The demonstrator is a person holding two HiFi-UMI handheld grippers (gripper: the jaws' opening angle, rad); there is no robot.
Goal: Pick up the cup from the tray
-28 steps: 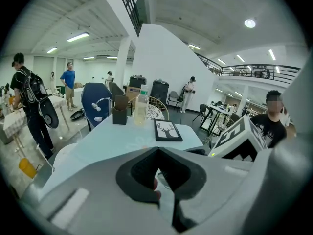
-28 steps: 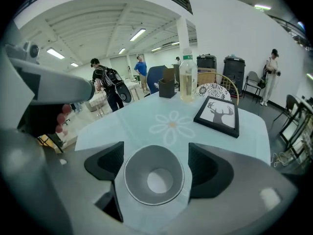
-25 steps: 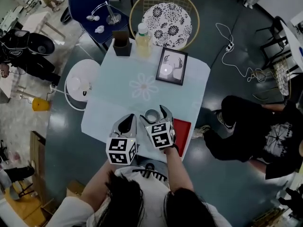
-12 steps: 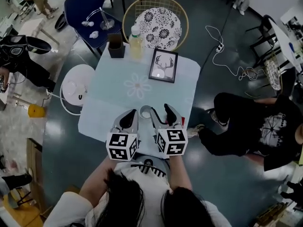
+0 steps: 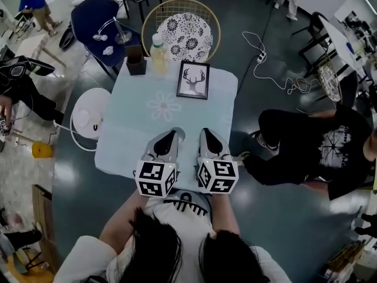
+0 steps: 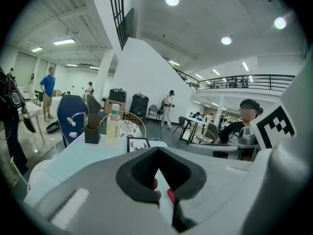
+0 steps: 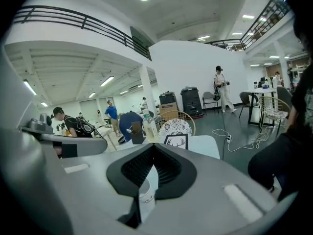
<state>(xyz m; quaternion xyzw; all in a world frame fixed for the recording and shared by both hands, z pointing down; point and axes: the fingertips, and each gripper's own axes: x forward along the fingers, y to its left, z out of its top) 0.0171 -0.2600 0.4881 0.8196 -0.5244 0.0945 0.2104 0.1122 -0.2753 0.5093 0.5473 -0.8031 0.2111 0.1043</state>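
Left tongs (image 5: 172, 135) closed, empty. Right tongs (image 5: 207, 134) have just closed on nothing. The upright white paper cup (image 7: 145, 197) stands on the pale desk (image 5: 135, 122) below their tips, leftward.

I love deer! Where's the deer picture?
In the head view, the framed deer picture is on the table's far side, right of the bottle, near the wicker chair.

Pale worktop (image 5: 135, 128) in a busy hall
A framed deer picture (image 5: 193, 79) sits on its far half, with a bottle (image 5: 157, 53) and a dark box (image 5: 135, 61) side by side at the far edge. Beyond stand a wicker chair (image 5: 184, 35) with a patterned cushion and a blue chair (image 5: 97, 16). A person in black (image 5: 312, 152) sits at the right.
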